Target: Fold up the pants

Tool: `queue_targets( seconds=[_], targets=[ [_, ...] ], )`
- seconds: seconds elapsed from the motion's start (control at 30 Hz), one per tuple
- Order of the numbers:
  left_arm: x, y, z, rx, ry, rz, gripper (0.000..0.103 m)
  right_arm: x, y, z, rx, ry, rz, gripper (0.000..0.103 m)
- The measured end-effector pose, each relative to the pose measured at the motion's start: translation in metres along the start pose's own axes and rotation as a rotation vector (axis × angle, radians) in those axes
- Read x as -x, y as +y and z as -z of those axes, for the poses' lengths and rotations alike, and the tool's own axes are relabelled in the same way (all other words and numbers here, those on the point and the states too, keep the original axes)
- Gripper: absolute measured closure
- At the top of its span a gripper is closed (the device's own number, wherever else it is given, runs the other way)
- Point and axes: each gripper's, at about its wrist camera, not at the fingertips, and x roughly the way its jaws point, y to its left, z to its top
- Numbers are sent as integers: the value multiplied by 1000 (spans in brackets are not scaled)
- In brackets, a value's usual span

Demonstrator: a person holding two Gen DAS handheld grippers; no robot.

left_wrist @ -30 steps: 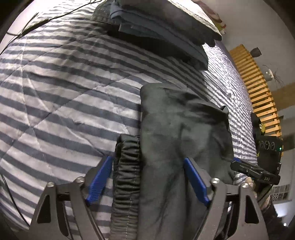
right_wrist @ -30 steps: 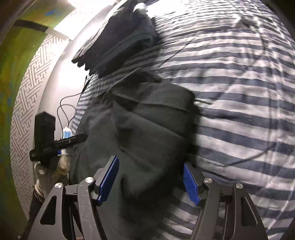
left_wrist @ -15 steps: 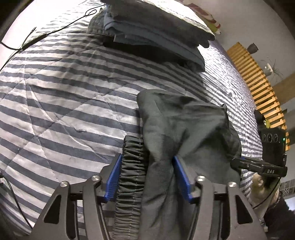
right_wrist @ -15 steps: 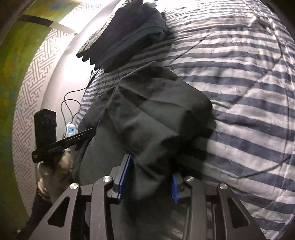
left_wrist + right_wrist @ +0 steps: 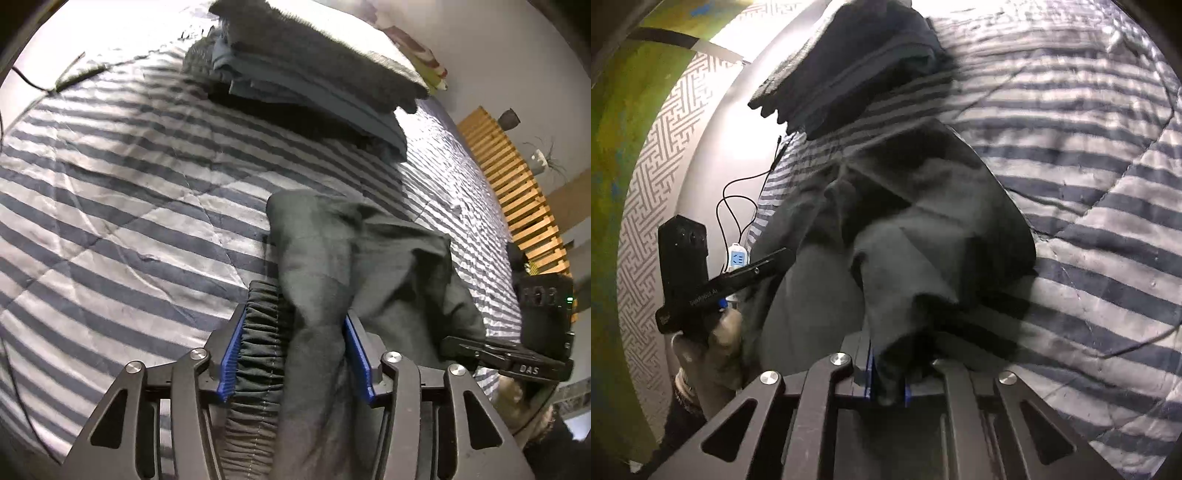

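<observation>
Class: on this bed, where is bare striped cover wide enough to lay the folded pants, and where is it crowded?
Free: the striped quilt left of the dark grey pants, below the pile of folded dark clothes. A narrower strip runs between pants and wooden slat frame. Crowded: the near edge, where left gripper and right gripper clamp cloth.

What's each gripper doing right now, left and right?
Left gripper: just closing, pads pressing the pants at the waistband.
Right gripper: just closed, pinching a fold of the pants.
</observation>
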Motion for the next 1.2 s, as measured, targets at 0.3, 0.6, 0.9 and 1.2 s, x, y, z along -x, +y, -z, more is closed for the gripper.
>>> queue_targets(
  seconds=[0.3, 0.6, 0.9, 1.2],
  targets=[
    [21, -5, 1, 21, -52, 19, 72, 26, 40, 9, 161, -61, 89, 95],
    [-16, 1, 10, -19, 69, 4, 42, 20, -1, 5, 30, 10, 81, 75],
    [9, -8, 16, 38, -38, 80, 81, 8, 6, 4, 67, 0, 75, 95],
    [40, -29, 19, 29, -109, 79, 83, 52, 45, 19, 212, -93, 122, 95]
  ],
)
